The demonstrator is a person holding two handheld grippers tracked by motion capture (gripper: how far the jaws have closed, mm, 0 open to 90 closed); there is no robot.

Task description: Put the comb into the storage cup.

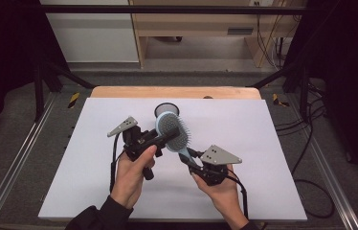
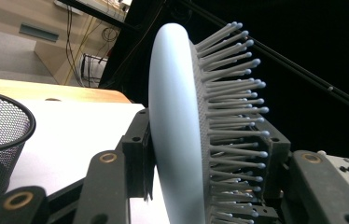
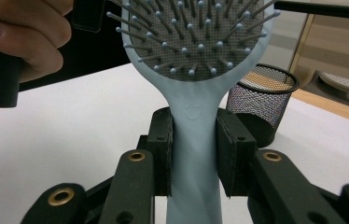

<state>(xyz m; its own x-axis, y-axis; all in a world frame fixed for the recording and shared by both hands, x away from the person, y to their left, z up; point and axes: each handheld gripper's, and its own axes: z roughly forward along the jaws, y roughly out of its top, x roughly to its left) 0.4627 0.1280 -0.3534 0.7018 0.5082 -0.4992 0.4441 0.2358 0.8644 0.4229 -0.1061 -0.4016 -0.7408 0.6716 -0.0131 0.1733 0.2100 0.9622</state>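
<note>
A pale blue paddle hairbrush (image 1: 173, 132) with grey bristles is held above the white table between both grippers. My right gripper (image 1: 186, 155) is shut on its handle; in the right gripper view the two pads clamp the handle (image 3: 193, 121) from both sides. My left gripper (image 1: 170, 135) is shut across the brush head. In the left gripper view one pad presses the smooth back (image 2: 177, 140) and the other pushes into the bristles (image 2: 238, 116). A hand grips each gripper from below.
A black mesh cup (image 1: 166, 109) stands upright just behind the brush, near the table's far middle. The white sheet (image 1: 263, 143) covers the table, with a wooden edge (image 1: 177, 92) at the back. Metal rails and cables run along both sides.
</note>
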